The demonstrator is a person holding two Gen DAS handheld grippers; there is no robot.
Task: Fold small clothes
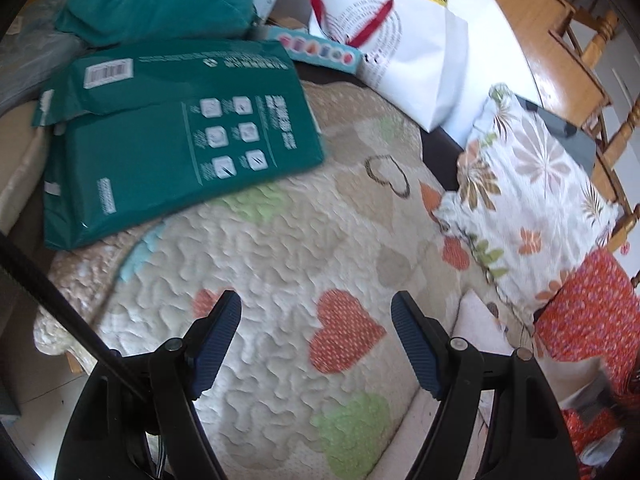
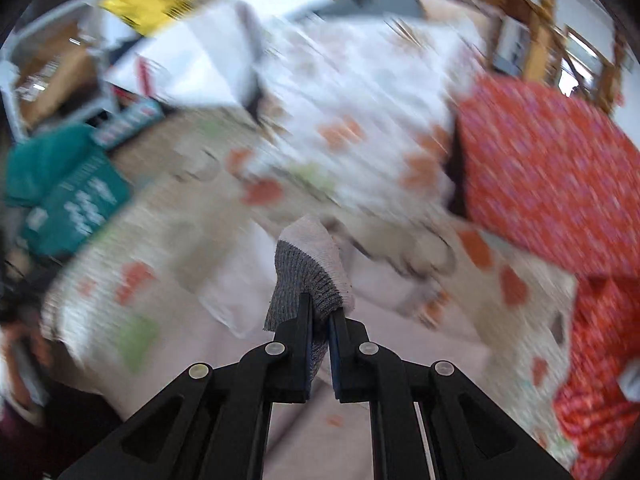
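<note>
Left gripper: black plastic frame, two fingers faced with dark blue ribbed pads, round silver screws at the pivots, a black cable slanting past. Right gripper: same black angular frame, blue pad edges, four silver screws.

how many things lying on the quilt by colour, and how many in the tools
teal: 2, green package, teal cloth
white: 2, paper bag, floral pillow
red: 1, red cushion
grey-white: 1, sock, in right tool
total: 6
</note>
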